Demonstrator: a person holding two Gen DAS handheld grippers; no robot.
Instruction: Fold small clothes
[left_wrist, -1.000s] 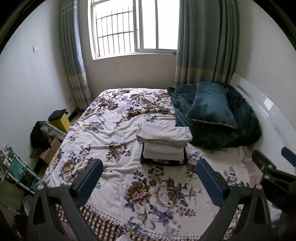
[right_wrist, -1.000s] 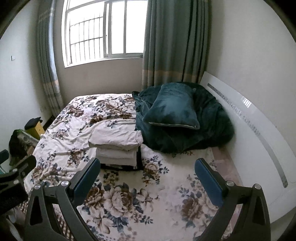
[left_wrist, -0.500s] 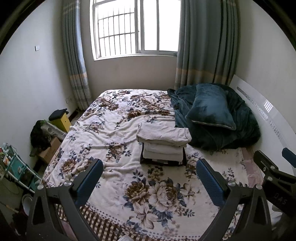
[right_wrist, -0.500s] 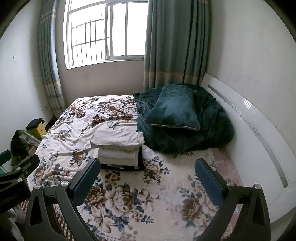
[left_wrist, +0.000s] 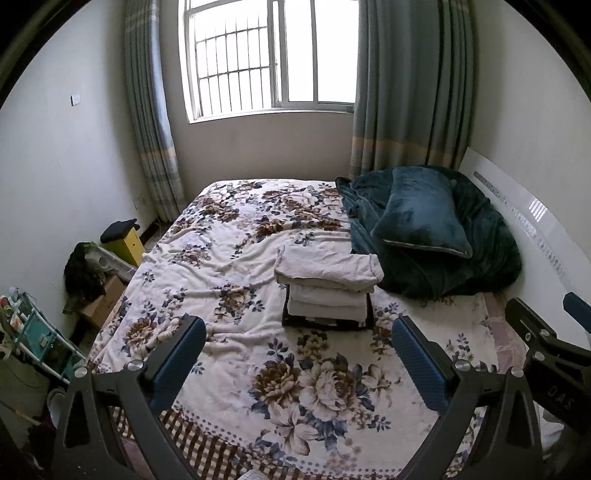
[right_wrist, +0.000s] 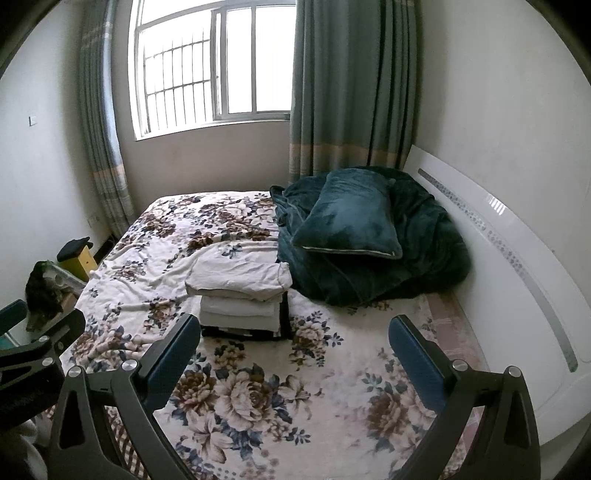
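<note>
A stack of folded white clothes (left_wrist: 327, 286) sits on a dark folded garment in the middle of the floral bed (left_wrist: 229, 258); it also shows in the right wrist view (right_wrist: 240, 291). My left gripper (left_wrist: 299, 354) is open and empty, held above the near part of the bed, well short of the stack. My right gripper (right_wrist: 295, 350) is open and empty, also back from the stack. The right gripper shows at the right edge of the left wrist view (left_wrist: 546, 343), and the left gripper at the left edge of the right wrist view (right_wrist: 33, 343).
A dark teal pillow (left_wrist: 421, 218) lies on a heaped teal blanket (left_wrist: 480, 258) by the white headboard (left_wrist: 532, 221). Boxes, a yellow stool (left_wrist: 123, 240) and a cluttered rack (left_wrist: 29, 332) stand on the floor left of the bed. A window and curtains are behind.
Both grippers have risen and pulled back a little from the bed, so more of the room shows. The stack has not moved. Both stay open.
</note>
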